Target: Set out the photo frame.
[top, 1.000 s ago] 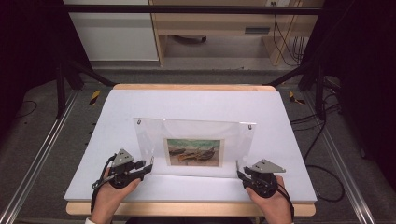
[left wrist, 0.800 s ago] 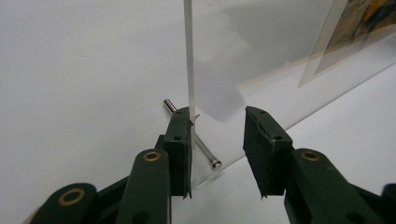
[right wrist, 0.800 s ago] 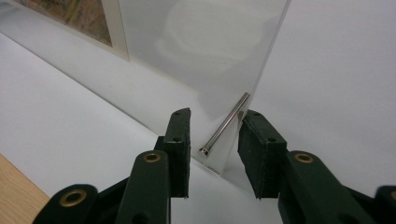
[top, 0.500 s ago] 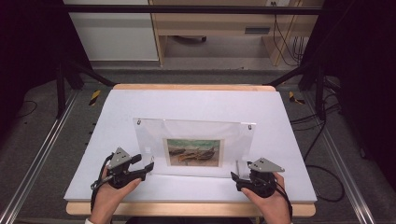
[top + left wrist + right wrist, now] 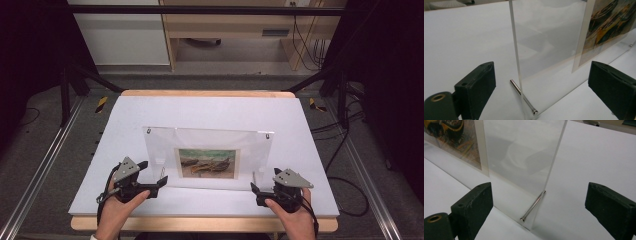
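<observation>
Clear acrylic picture frame [image 5: 210,156]: upright, long axis left-right, picture faces near.
White table [image 5: 210,110]: bare far half, edges well apart.
Left gripper [image 5: 150,176]: just opened wide, frame's left edge between jaws, untouched.
Right gripper [image 5: 256,186]: same, right edge.

Upright acrylic frame [image 5: 210,157] blocks mid-table [image 5: 210,107]; surroundings free.

My high camera sits above my side of the surface [image 5: 210,110] and looks forward and down, far enough back to take in the whole top, the floor beyond and both of my hands. The left tool [image 5: 152,179] carries a camera that looks along its jaws from just above the surface, very close to the left edge of the clear frame [image 5: 549,45]. The right tool [image 5: 256,189] carries its twin, equally low and close, facing the frame's right edge. All three views share that frame and its picture [image 5: 207,163].
</observation>
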